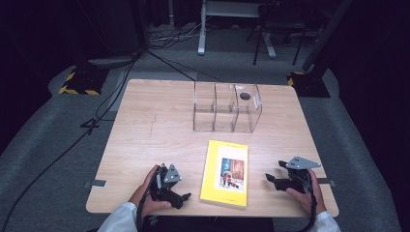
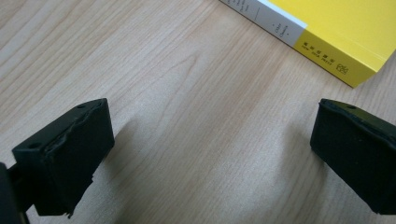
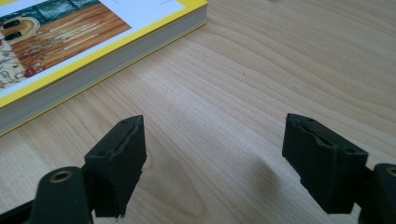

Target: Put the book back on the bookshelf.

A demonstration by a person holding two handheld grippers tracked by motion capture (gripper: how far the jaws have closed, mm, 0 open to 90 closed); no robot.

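A yellow book [image 1: 226, 173] lies flat on the wooden counter [image 1: 154, 130], near the front edge, with its picture cover facing up. It sits between the two grippers and touches neither of them.

The left gripper [image 1: 180, 197] rests on the counter just left of the book, held in the person's left hand [image 1: 145, 191]. In the left gripper view its jaws stand wide apart with only bare wood between them, and the book's yellow and white spine [image 2: 322, 44] lies a little ahead.

The right gripper [image 1: 269, 179] rests on the counter to the right of the book, in the right hand [image 1: 304, 193]. Its jaws are wide too, with nothing between them, and the book's page edge [image 3: 116, 60] is near, ahead and to the side.

Farther back on the counter stands a clear box [image 1: 227, 108] with three parts inside.
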